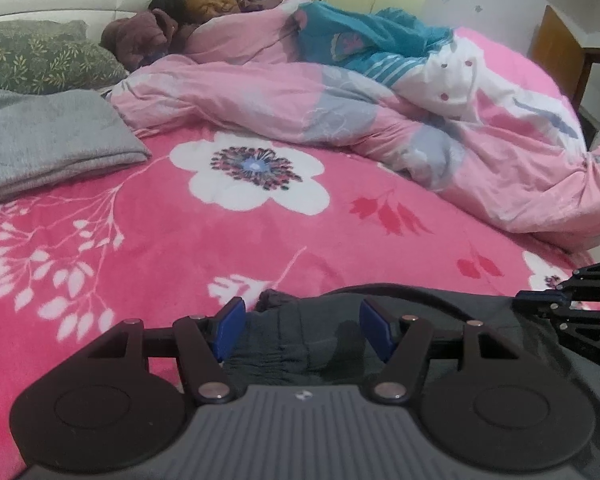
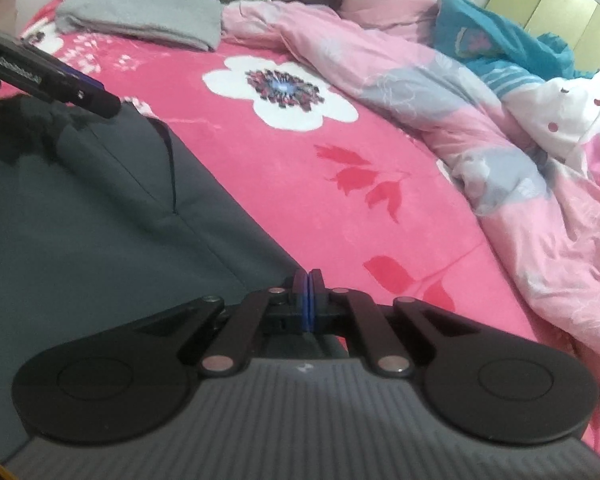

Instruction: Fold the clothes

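Left tongs (image 1: 302, 330) gape over dark trousers (image 2: 100, 208); right tongs (image 2: 309, 300) pinched together.

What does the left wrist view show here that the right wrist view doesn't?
Only the left wrist view shows the left gripper open, its pads either side of the dark trousers' gathered waistband. Only the right wrist view shows the right gripper with pads together at the trousers' edge, plus the side pocket slit. Both share the pink floral bedspread, folded grey cloth, pink quilt and a person lying under it.
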`<action>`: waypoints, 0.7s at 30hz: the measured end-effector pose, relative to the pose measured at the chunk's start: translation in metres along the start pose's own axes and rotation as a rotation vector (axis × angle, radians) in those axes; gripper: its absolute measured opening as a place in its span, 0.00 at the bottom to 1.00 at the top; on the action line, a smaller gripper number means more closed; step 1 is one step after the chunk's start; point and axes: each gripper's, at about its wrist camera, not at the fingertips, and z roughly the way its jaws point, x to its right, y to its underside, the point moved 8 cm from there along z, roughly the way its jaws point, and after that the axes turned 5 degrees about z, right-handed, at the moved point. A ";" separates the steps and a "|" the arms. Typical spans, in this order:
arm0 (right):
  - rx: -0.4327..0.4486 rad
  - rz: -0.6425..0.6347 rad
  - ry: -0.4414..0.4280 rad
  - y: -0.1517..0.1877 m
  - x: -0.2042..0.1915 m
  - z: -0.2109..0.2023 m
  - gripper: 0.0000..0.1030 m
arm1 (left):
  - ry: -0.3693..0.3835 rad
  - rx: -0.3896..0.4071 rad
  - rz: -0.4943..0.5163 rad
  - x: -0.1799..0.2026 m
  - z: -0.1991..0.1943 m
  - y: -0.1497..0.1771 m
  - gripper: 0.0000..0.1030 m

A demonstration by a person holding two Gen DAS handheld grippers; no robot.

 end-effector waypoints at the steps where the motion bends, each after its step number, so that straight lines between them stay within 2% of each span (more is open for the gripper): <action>1: -0.003 0.008 0.003 0.001 0.001 0.006 0.00 | -0.005 -0.004 0.001 -0.001 0.002 0.001 0.62; 5: -0.017 0.064 0.027 0.009 0.007 0.030 0.00 | -0.018 -0.023 0.007 -0.002 0.007 0.006 0.62; 9: -0.030 0.222 0.059 0.018 0.037 0.031 0.02 | -0.029 -0.037 0.021 -0.002 0.010 0.010 0.63; 11: 0.021 0.359 0.054 0.021 0.066 0.005 0.07 | -0.032 -0.039 0.021 -0.003 0.010 0.010 0.63; 14: 0.127 0.559 0.097 0.038 0.120 -0.054 0.31 | -0.038 -0.048 0.012 -0.005 0.012 0.011 0.63; 16: 0.154 0.665 0.136 0.064 0.149 -0.088 0.36 | -0.041 -0.056 0.003 -0.007 0.015 0.011 0.64; 18: 0.164 0.758 0.168 0.093 0.172 -0.116 0.44 | -0.047 -0.058 0.002 -0.008 0.016 0.012 0.64; 21: 0.132 0.860 0.171 0.139 0.186 -0.129 0.44 | -0.058 -0.062 0.003 -0.008 0.019 0.013 0.65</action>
